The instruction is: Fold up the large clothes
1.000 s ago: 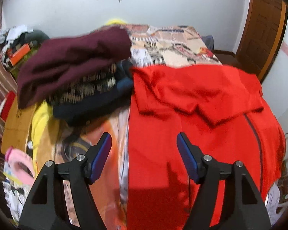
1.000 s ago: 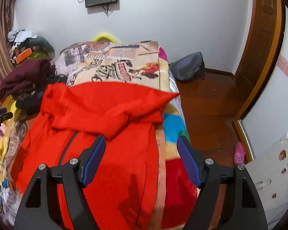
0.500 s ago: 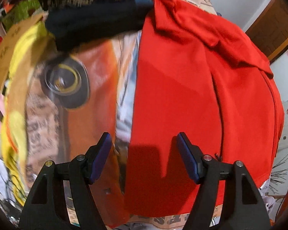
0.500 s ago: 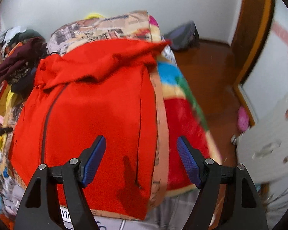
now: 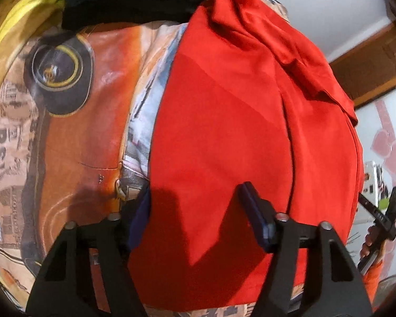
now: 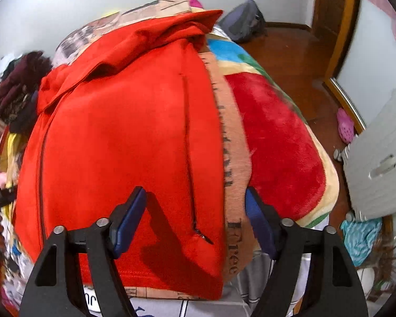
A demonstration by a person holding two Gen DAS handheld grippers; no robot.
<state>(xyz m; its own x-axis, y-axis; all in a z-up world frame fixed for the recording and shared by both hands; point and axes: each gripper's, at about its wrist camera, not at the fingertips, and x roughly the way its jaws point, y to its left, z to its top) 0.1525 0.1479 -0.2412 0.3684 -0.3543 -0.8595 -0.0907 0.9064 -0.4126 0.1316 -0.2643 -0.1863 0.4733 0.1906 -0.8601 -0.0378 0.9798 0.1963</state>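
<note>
Clearly the red jacket [image 5: 224, 132] has been laid flat on the bed's printed blanket [image 5: 74, 137] so both lower corners can be reached: it lies zip-side up, with its upper part already turned down across the chest. The left claw [image 5: 192, 206] hangs wide above the jacket's near left edge, holding nothing, and the right claw [image 6: 195, 211] hangs equally wide over the hem by the right edge, near a pocket slit [image 6: 190, 158]. My guess is they are lining up to pinch the hem and carry it upward. Counting: one red jacket, two claws, one pile of dark clothes [image 6: 13, 92] pushed aside at the far left, one grey bag [image 6: 243, 21] on the floor.
</note>
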